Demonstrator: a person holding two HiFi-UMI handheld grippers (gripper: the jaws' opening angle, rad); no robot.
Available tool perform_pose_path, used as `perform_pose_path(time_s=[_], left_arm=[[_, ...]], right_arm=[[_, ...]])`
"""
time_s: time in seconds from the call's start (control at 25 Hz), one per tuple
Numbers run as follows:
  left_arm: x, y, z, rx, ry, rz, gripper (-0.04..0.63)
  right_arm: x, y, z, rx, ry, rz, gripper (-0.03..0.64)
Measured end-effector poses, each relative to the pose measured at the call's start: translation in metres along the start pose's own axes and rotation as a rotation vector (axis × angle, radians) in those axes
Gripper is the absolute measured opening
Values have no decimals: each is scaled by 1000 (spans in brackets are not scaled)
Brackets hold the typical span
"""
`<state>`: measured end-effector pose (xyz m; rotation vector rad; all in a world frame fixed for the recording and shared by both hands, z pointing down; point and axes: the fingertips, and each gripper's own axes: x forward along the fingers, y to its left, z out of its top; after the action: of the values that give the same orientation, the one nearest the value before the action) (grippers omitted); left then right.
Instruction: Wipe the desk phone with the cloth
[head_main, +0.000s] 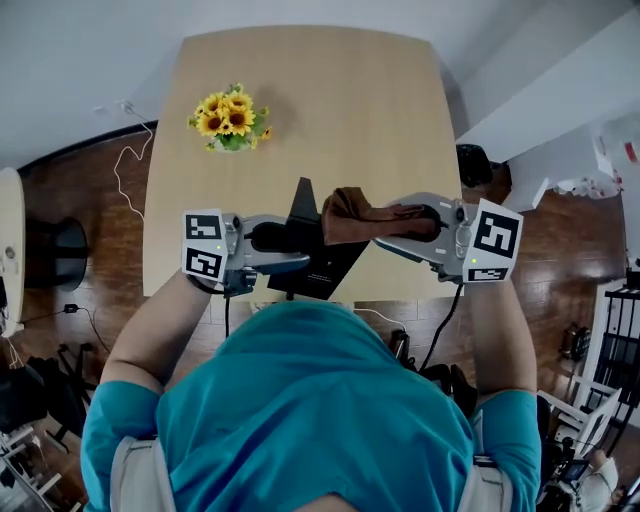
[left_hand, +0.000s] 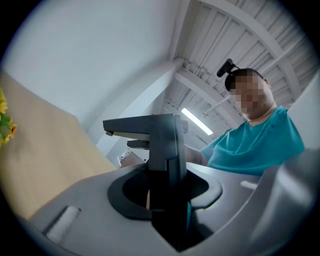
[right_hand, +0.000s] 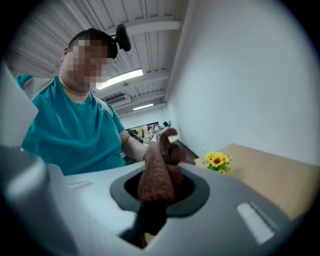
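Observation:
The black desk phone (head_main: 318, 262) is lifted off the table over its near edge, held edge-on by my left gripper (head_main: 288, 250). In the left gripper view the phone (left_hand: 165, 145) stands upright between the jaws of that gripper (left_hand: 168, 202), which are shut on it. My right gripper (head_main: 405, 226) faces the left one and is shut on a brown cloth (head_main: 362, 217). The cloth drapes against the phone's top right side. In the right gripper view the bunched cloth (right_hand: 156, 175) fills the right gripper (right_hand: 151, 216) and hides the phone.
A light wooden table (head_main: 330, 100) carries a small bunch of sunflowers (head_main: 231, 118) at its far left. A white cable (head_main: 125, 160) trails on the wooden floor to the left, near a black round base (head_main: 58, 250). The person's teal shirt (head_main: 320, 410) fills the foreground.

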<state>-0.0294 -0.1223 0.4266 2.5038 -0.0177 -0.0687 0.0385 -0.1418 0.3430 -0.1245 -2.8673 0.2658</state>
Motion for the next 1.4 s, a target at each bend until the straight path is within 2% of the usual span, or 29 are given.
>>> perform_pose_path(time_s=[0.04, 0.12, 0.2, 0.28, 0.4, 0.48, 0.56, 0.68, 0.84, 1.04, 1.16, 1.2, 1.28, 1.32, 1.4], left_arm=[[-2, 5, 4, -41, -36, 17, 176], [-8, 17, 15, -140, -123, 59, 178], [-13, 30, 26, -233, -202, 92, 178], [-11, 39, 33, -306, -245, 103, 178], [1, 34, 39, -394, -271, 53, 178], [4, 33, 42, -417, -282, 40, 178], [1, 36, 43, -415, -286, 60, 178], [2, 31, 43, -448, -308, 30, 178], [-3, 32, 42, -468, -336, 44, 178], [-17, 36, 58, -416, -379, 84, 181], [-22, 38, 64, -413, -408, 85, 183], [-23, 38, 65, -424, -423, 77, 181], [-24, 35, 68, -441, -439, 58, 179], [-24, 33, 68, -441, -434, 51, 179], [-21, 27, 66, -428, -408, 36, 179]], right_arm=[[-10, -4, 5, -14, -25, -62, 58], [-19, -10, 18, -119, -40, -208, 58], [-13, -13, 22, -290, 25, -348, 58], [3, -16, 19, -476, 132, -450, 58], [26, -21, 11, -703, 274, -481, 58], [36, -20, -1, -766, 340, -443, 58], [42, -11, -12, -768, 364, -400, 60], [47, 6, -29, -741, 377, -342, 60], [54, 38, -57, -695, 388, -247, 60], [65, 75, -95, -651, 422, -128, 60], [64, 86, -108, -603, 438, -75, 60], [62, 89, -106, -584, 420, -63, 60], [52, 89, -79, -523, 312, -62, 60], [45, 82, -59, -496, 244, -82, 60], [28, 55, -16, -466, 125, -179, 60]])
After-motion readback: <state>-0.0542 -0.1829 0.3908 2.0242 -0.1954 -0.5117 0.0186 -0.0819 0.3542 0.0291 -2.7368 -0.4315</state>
